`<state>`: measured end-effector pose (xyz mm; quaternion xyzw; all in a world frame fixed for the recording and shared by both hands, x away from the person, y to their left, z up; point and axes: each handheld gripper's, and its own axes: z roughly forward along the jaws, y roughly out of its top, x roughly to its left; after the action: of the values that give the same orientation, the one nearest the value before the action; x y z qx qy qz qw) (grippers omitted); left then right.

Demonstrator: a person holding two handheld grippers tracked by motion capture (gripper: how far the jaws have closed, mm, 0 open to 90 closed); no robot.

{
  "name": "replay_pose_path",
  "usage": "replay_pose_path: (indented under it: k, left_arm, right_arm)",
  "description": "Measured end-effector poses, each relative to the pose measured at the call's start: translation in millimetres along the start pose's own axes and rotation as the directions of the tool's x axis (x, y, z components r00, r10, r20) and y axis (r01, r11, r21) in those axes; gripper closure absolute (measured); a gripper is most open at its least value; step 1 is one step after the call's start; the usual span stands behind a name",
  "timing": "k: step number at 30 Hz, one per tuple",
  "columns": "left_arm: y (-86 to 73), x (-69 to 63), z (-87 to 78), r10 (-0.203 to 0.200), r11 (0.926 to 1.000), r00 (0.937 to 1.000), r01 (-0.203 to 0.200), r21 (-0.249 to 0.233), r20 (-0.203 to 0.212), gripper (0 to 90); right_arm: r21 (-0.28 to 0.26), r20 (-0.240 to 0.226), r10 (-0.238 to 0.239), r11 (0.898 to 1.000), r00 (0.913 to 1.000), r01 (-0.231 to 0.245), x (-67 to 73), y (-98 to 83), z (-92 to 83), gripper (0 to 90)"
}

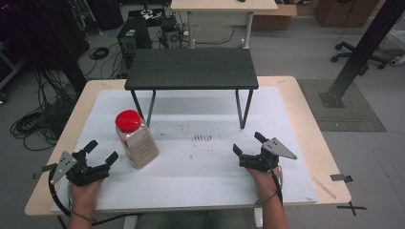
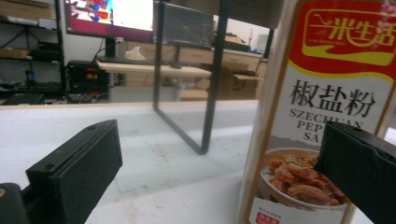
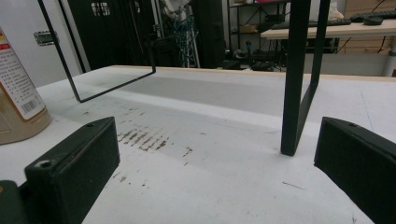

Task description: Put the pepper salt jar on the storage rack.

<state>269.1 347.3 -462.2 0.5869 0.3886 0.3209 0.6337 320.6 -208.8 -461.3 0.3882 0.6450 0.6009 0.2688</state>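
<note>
- Nearest the camera, both of my hands rest low at the near edge of the table (image 1: 305, 143), each holding tongs.
- Left tongs (image 1: 98, 153) are spread wide and pinch nothing; they sit just beside the seasoning jar (image 1: 137, 140), to its left.
- From the left gripper view, the seasoning jar (image 2: 327, 116) stands upright past my right-hand jaw, not between the two.
- Right tongs (image 1: 249, 144) are spread too, pinching nothing, well apart from the jar, near one leg of the black shelf (image 1: 191, 69).
- Risk, as I judge it: the jar is tall with a red cap (image 1: 127, 120), so a jaw striking its side could tip it.
- Closing now would catch air, or clip the jar's edge and spin it away.
- Smooth plastic may slip if I pinch too high or too lightly.
- Lifting it near the shelf, I could knock the cap against the board.
</note>
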Motion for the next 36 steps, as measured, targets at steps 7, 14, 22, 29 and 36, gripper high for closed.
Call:
replay_pose_path:
  k: [7,14,22,29,36]
  left_arm:
    - [0.1,-2.0,-0.8,0.007,1.0,0.9998,-0.007,-0.005,0.018,0.2]
    - [0.2,-2.5,-0.2,-0.007,0.9998,0.9992,0.007,-0.016,0.04,0.2]
    - [0.3,-2.4,-0.5,-0.003,0.9999,0.9987,0.004,-0.015,0.051,0.2]
    - [1.2,0.2,0.3,-0.023,0.9994,0.9983,0.025,-0.023,0.054,0.2]
    - [5.0,-1.7,-0.3,-0.02,0.9994,0.9968,0.022,-0.027,0.077,0.2]
  right_arm:
    - [-0.006,-0.003,0.011,1.0,0.9999,-0.011,-1.4,0.0,-0.3,0.0]
    - [-0.006,-0.007,0.013,1.0,0.9999,-0.013,-1.2,-0.1,-0.9,0.0]
    - [0.0,-0.006,0.008,1.0,0.9999,-0.008,-0.7,0.0,-0.4,0.0]
    - [0.004,-0.012,0.001,1.0,0.9999,-0.001,-0.1,0.1,0.3,0.0]
    - [0.005,-0.018,0.0,1.0,0.9998,0.0,-0.1,0.2,0.8,0.0]
